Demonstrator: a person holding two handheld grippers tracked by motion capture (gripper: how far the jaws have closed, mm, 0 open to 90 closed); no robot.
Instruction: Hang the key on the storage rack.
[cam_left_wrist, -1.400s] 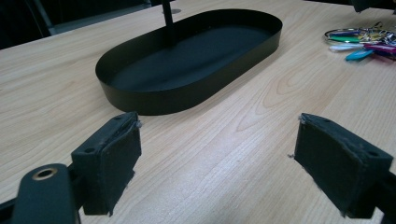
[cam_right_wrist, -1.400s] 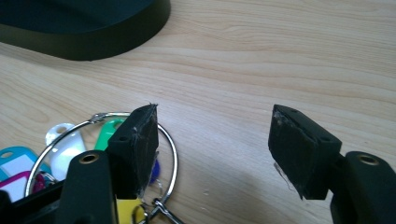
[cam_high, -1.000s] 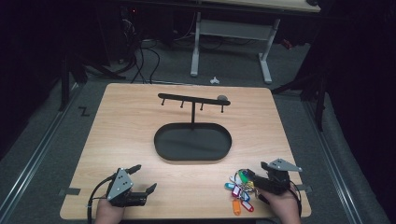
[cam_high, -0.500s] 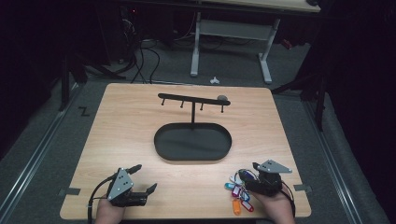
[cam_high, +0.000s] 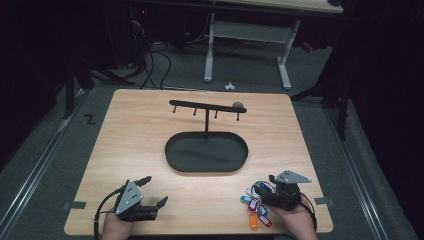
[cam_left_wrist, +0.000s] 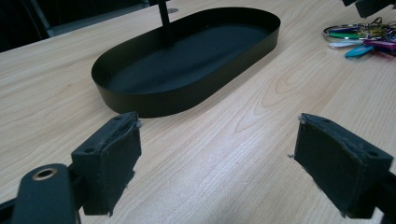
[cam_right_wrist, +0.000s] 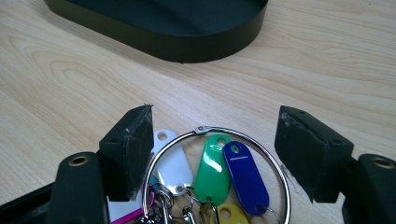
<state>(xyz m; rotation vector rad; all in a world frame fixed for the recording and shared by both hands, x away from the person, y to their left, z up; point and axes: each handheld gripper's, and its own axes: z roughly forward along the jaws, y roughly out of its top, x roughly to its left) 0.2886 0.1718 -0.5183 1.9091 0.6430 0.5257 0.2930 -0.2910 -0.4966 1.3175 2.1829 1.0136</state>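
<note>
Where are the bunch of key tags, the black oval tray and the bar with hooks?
key tags (cam_right_wrist: 212, 170): right gripper view, green tag.
black oval tray (cam_high: 206, 152): high view, bare floor.
hook bar (cam_high: 197, 105): high view, crossbar.

I saw a light wooden table (cam_high: 140, 125) standing on grey carpet (cam_high: 40, 165). The room around it was dark, with most of the light falling on the tabletop. Beyond the far edge stood a desk (cam_high: 250, 31) on white legs, and a tangle of black cables (cam_high: 150, 60) lay on the floor to its left. A small white object (cam_high: 229, 86) sat on the carpet between the desk legs. A metal rail (cam_high: 30, 175) ran along the floor at the left. Strips of grey tape (cam_high: 75, 205) marked the table's near corners.
</note>
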